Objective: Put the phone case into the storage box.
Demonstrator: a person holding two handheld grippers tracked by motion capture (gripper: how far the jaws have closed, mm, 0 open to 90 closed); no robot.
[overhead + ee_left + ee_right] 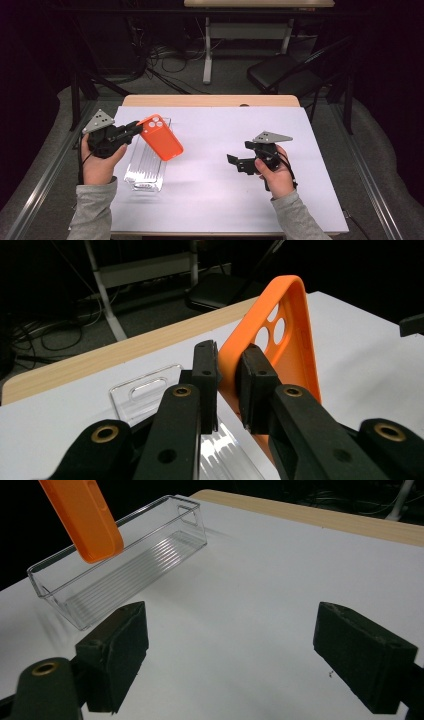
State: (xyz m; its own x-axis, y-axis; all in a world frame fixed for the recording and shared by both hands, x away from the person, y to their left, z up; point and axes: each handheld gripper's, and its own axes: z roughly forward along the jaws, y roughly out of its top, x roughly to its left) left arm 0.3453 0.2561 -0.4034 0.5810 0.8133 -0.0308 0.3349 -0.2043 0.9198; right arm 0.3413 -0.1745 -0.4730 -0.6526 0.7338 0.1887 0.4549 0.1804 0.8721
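An orange phone case (161,137) hangs in the air over the left of the table, tilted down to the right. My left gripper (134,128) is shut on the case's upper edge near the camera holes; its pads (252,385) clamp the orange rim (230,365). Below the case lies a clear plastic bin (146,162), long and narrow, with nothing in it (130,560). My right gripper (235,162) hovers over the middle right of the table, open, its jaws wide apart with nothing between them (230,655). The case's lower end (85,515) shows at the top left of the right gripper view.
A white sheet (215,200) covers the wooden table (210,100). Behind the table stand a black chair (280,72), cables on the floor and a desk leg (207,50).
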